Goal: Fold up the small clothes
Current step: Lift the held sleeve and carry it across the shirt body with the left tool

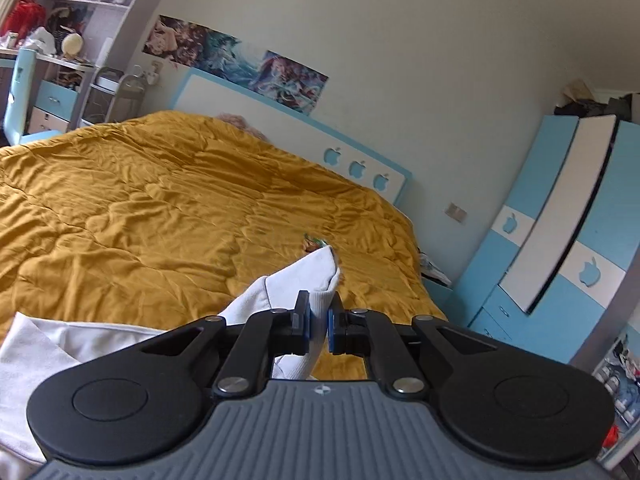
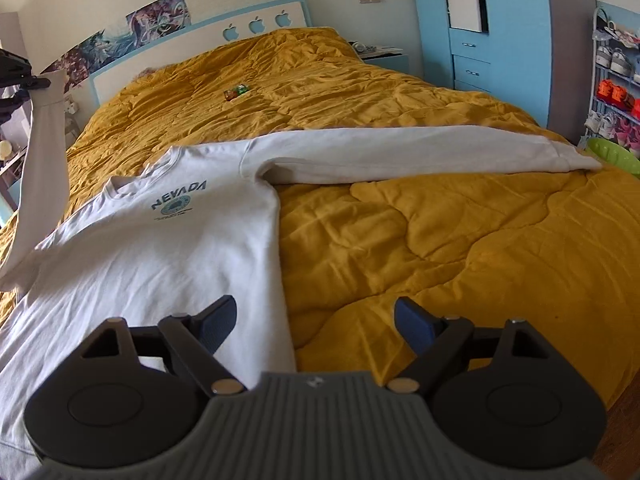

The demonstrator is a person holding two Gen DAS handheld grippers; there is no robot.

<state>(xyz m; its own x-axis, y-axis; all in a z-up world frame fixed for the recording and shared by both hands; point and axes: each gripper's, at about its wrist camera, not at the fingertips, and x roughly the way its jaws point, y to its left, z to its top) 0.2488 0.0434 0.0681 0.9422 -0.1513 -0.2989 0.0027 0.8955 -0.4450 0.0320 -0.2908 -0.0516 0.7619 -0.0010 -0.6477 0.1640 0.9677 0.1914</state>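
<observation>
Showing one sweatshirt (image 2: 160,256), one quilt (image 2: 440,240), two grippers (image 1: 319,322) (image 2: 314,326), three apple cutouts (image 2: 256,26) on one headboard (image 2: 192,36).

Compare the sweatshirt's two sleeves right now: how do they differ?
The left sleeve is lifted off the bed, its cuff pinched in the shut left gripper; the right sleeve lies flat and stretched across the yellow quilt, touched by neither gripper. The open right gripper holds nothing. Both are white and long.

bedroom at home, mustard quilted bed (image 2: 440,240), blue-white wardrobe (image 1: 568,216), cluttered shelves (image 1: 80,12)
</observation>
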